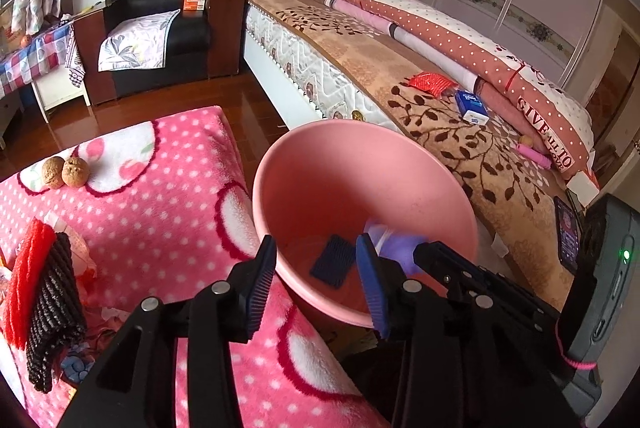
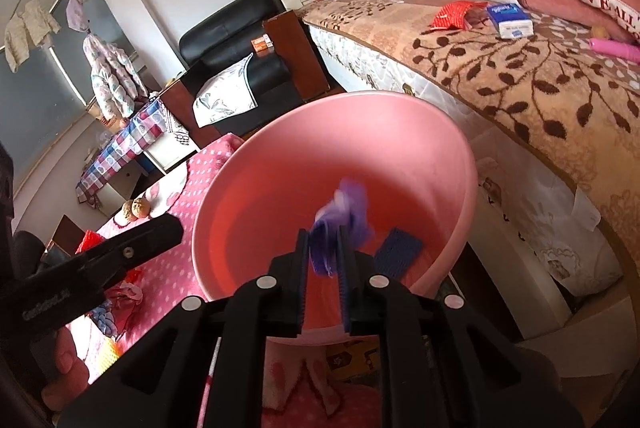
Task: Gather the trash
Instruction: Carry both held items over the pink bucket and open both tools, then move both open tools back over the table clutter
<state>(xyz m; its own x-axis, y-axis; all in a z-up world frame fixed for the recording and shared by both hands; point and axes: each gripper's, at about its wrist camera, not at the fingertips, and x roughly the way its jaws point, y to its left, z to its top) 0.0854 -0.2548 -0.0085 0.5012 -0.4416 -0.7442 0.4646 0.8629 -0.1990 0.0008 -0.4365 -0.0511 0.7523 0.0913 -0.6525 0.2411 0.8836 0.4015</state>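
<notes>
1. Left claw [image 1: 316, 278] sits over the near rim of the pink bucket [image 1: 400, 163], jaws spread apart, nothing between the pads
2. Dark blue ribbed scrap [image 1: 333, 260] lies on the bucket floor, just past the left claw
3. Right claw [image 2: 325, 270] also points into the bucket; jaws stand narrow with a purple wrapper [image 2: 344, 218] between them, blurred, so whether the pads press on it cannot be told
4. Bucket stands between the pink dotted blanket [image 1: 160, 187] and the bed [image 1: 460, 131]
5. Two walnuts [image 1: 65, 171] rest on the blanket, well apart from the bucket
6. Red-and-black ribbed piece [image 1: 40, 300] lies at the blanket's left edge among more scraps
7. On the bed: red packet [image 1: 430, 82] and blue-white tissue pack [image 1: 471, 107], side by side, untouched
</notes>
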